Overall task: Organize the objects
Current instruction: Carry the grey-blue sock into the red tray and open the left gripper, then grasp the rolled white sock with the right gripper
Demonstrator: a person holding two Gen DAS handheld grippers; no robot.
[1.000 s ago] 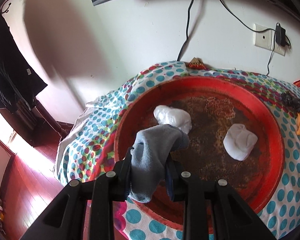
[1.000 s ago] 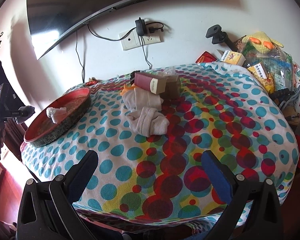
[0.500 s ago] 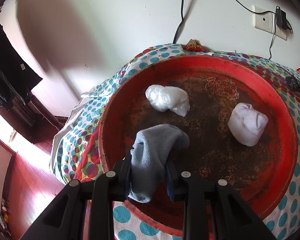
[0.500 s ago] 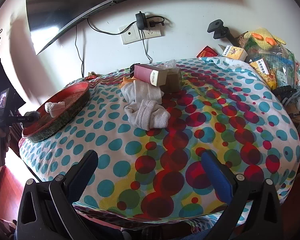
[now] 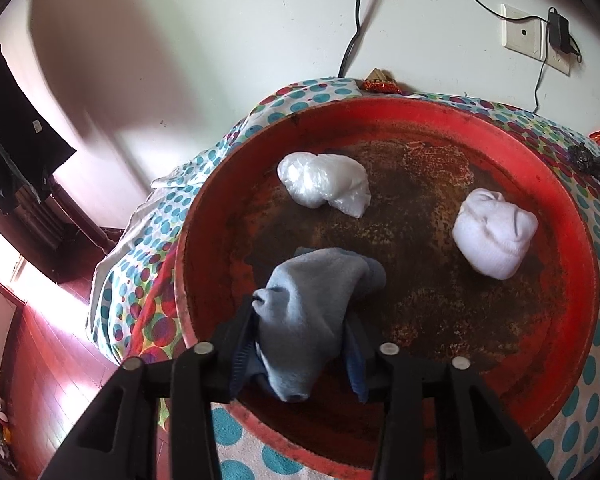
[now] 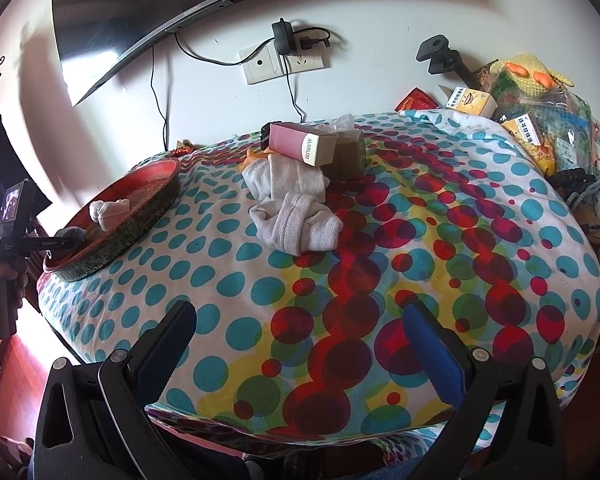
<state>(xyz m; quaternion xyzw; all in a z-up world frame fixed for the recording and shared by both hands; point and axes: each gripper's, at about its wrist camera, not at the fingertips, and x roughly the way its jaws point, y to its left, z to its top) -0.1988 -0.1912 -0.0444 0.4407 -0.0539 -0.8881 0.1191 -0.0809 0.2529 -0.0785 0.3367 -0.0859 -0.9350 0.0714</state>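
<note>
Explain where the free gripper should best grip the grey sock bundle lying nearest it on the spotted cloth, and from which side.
Grip the grey sock bundle across its raised folded cuff band, coming from above and the near side: the band stands proud, and the box behind blocks the far side.

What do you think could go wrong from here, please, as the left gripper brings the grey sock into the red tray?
1. The grey sock droops below the left gripper close to the red tray near rim; released too early, it might drape over the edge.
2. Pushed further in, it could land on the plastic bag or white sock.
3. The right gripper hangs open, far from the sock pile.
</note>
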